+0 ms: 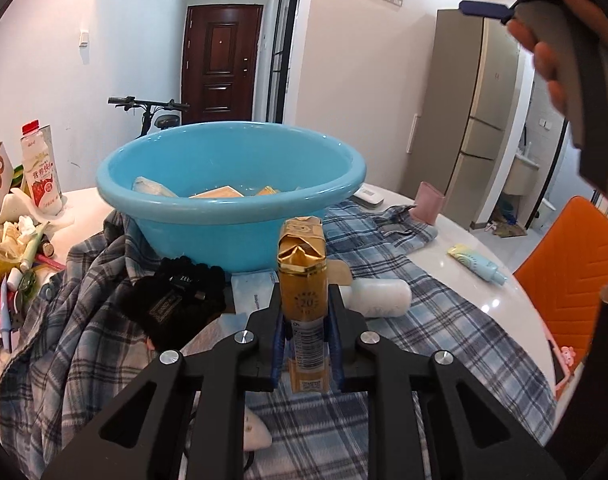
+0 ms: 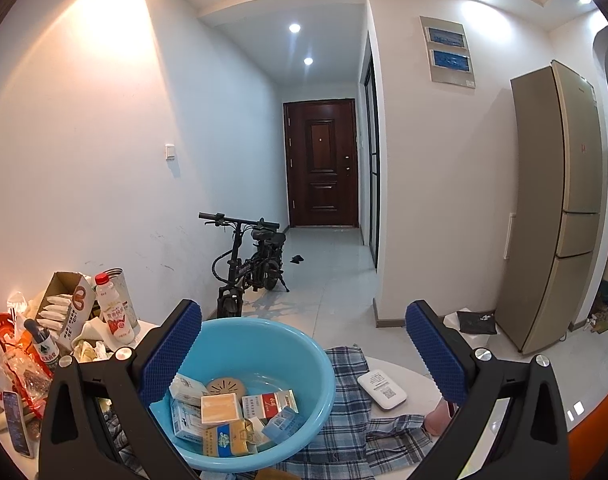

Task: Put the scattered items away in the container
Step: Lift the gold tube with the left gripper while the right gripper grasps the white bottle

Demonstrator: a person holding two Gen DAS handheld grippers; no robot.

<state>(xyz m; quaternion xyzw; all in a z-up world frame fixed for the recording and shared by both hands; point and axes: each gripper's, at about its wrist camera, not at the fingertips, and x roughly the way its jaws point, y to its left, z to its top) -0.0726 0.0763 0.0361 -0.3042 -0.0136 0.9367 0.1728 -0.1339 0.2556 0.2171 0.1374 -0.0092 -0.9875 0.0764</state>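
Our left fingers squeeze the gold tube to carry it to the blue bowl; our right fingers wait wide apart above it

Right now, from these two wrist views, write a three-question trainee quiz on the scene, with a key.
1. True or false: the left gripper is shut on the gold tube.
2. Which item lies outside the blue basin?
A. the small boxes
B. the white device
C. the round tan disc
3. Fill in: the right gripper is ____, with nothing between its pads.

Key: 1 true; 2 B, it rests on the table beside the plaid cloth; 3 open.
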